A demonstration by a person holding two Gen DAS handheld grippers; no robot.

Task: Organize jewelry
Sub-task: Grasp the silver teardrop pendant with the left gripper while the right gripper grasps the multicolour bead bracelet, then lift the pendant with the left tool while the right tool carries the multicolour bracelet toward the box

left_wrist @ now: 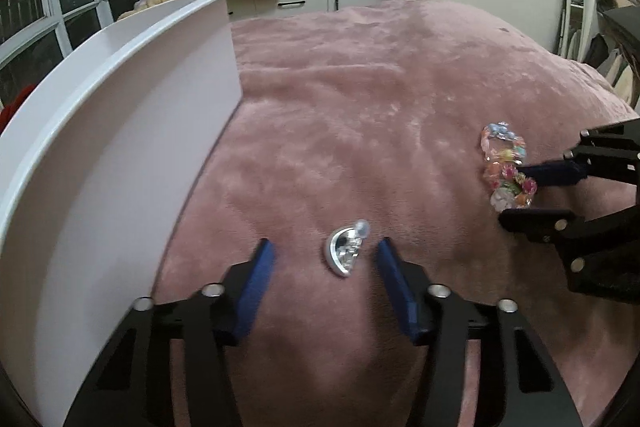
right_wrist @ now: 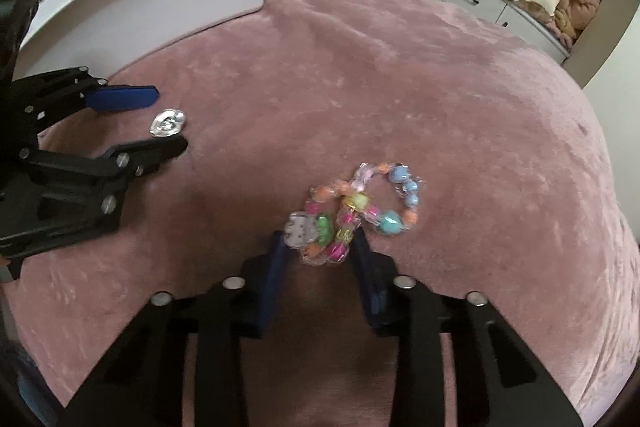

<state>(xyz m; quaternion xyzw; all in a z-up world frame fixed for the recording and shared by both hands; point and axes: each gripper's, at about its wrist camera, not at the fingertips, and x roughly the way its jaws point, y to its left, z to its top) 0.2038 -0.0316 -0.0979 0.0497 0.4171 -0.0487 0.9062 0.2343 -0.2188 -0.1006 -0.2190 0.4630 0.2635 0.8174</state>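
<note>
- Pink plush bed cover [left_wrist: 400,87]: we note a soft, deep pile under everything. We judge it the main hazard, since small pieces can sink in, and fingers pressing down may snag the fabric instead of the jewelry.
- White bin [left_wrist: 120,131]: stands on the bed at about 9 to 10 o'clock in the left wrist view, just beside the left gripper. Its wall is tall, so a carried piece could clip the rim if it is not lifted high enough. The inside is not visible to us.
- Left gripper [left_wrist: 324,255]: fingers stand apart, one on each side of the silver charm [left_wrist: 345,251], with bare gaps on both sides and no contact we can see. The charm lies flat on the cover near 6 o'clock. It is thin, shiny and low, so we expect the pads may close over it or tip it out sideways.
- Right gripper [right_wrist: 318,241]: fingers narrowed around the near loop of the beaded bracelets [right_wrist: 360,213], at 6 o'clock in the right wrist view; the pads seem to touch the beads, though blur keeps us from being sure of a firm hold.
- The bracelets lie tangled as two loops. Only the near one sits between the fingers, so on lifting, the far loop may drag, swing or drop off.
</note>
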